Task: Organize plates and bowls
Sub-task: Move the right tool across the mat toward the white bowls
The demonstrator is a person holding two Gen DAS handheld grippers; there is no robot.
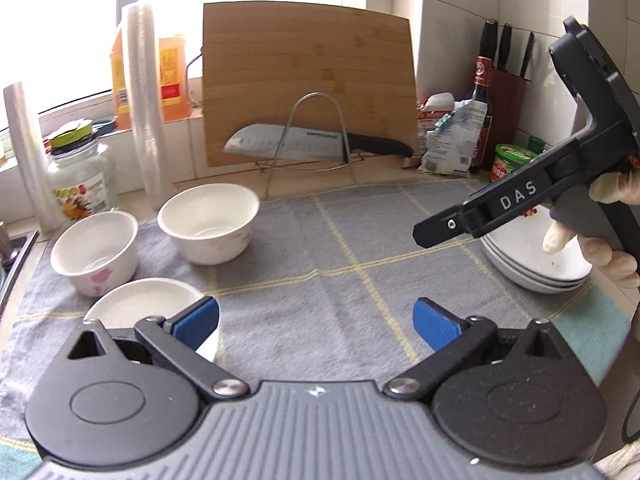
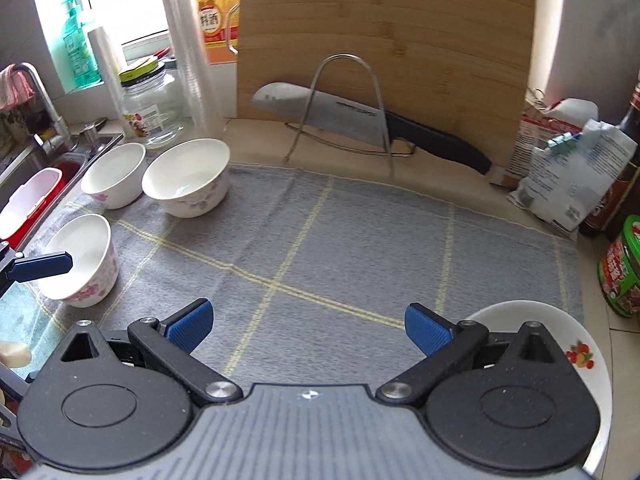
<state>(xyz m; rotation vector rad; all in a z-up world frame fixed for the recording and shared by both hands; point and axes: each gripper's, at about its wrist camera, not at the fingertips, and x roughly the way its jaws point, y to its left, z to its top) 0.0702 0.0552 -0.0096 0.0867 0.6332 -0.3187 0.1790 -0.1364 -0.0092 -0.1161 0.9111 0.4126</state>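
Note:
Three white bowls stand on a grey checked cloth (image 1: 328, 248): a near bowl (image 1: 136, 304), a left bowl (image 1: 94, 254) and a far bowl (image 1: 208, 224). My left gripper (image 1: 316, 324) is open, its left pad over the near bowl's rim, nothing held. A stack of white plates (image 1: 532, 268) sits at the right, under the right gripper's body. In the right wrist view my right gripper (image 2: 308, 328) is open and empty above the cloth (image 2: 320, 240), with a plate (image 2: 580, 344) under its right side. The same bowls (image 2: 80, 260) (image 2: 114, 174) (image 2: 186, 182) lie left.
A bamboo cutting board (image 1: 308, 80) leans at the back behind a wire rack holding a knife (image 1: 312, 144). A glass jar (image 1: 80, 176), stacked plastic cups (image 1: 144, 100), bottles, bags and a knife block line the wall. A sink (image 2: 36, 172) lies left.

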